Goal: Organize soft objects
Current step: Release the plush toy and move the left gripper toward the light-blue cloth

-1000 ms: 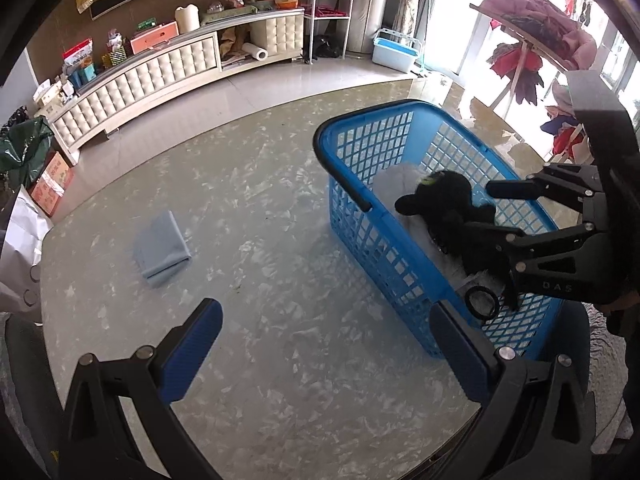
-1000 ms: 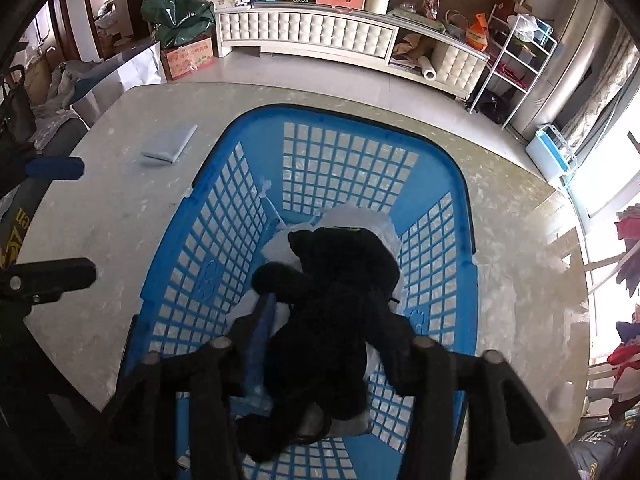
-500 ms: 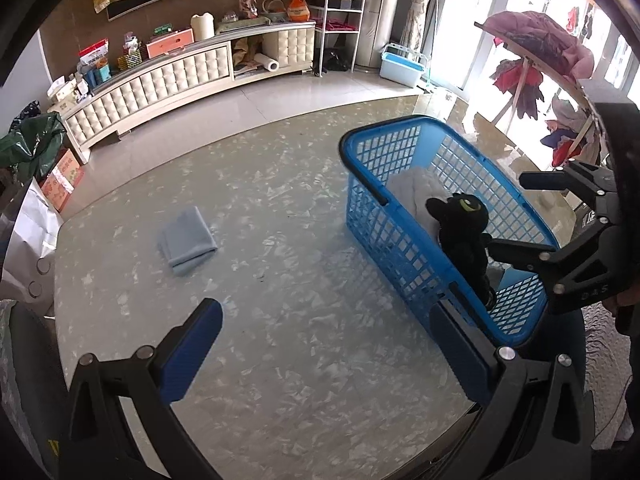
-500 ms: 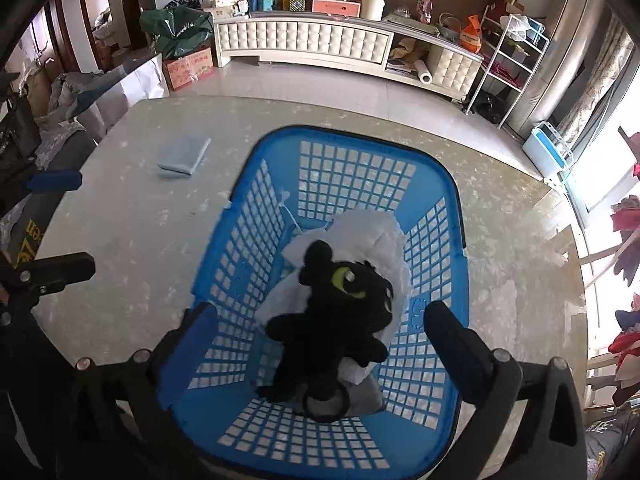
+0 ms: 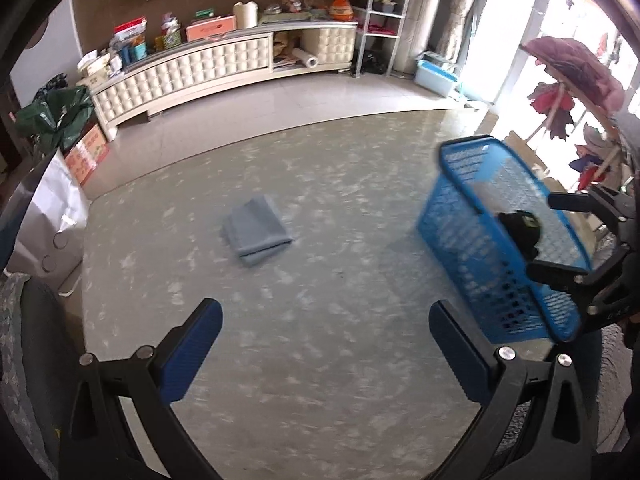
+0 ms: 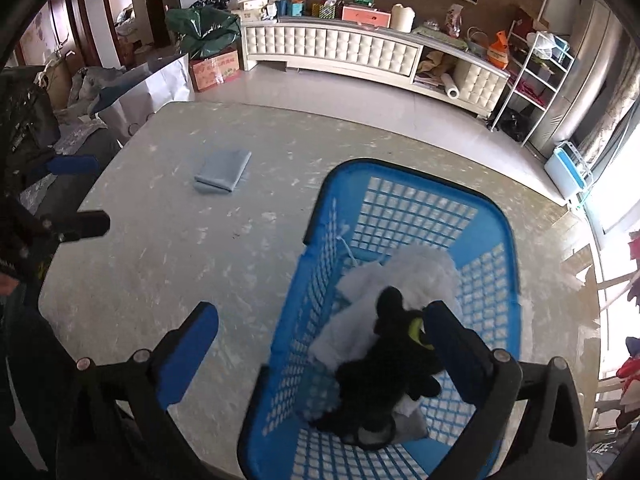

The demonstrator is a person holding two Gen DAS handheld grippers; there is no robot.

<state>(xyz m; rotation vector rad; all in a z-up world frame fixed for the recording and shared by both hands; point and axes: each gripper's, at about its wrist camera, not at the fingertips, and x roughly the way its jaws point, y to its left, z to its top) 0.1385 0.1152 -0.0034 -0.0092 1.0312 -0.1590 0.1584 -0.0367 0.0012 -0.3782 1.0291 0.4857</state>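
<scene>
Right wrist: right tool [image 6: 320, 344] now higher above black plush [image 6: 384, 376].

This is a home, a lived-in sitting room. A long low cabinet [image 6: 372, 54] with tufted cream fronts runs along the brown wall, its top crowded with boxes, packets and a pink case [image 6: 366, 16]; beside it stands a white wire shelf [image 6: 534, 76], by a curtain [image 5: 460, 20] and bright glass doors. Clothes hang on a rack [image 5: 576, 80] near the window, and a carton [image 6: 216, 70] and green bag [image 6: 202, 32] sit on the tiled floor [image 5: 280, 100].
</scene>
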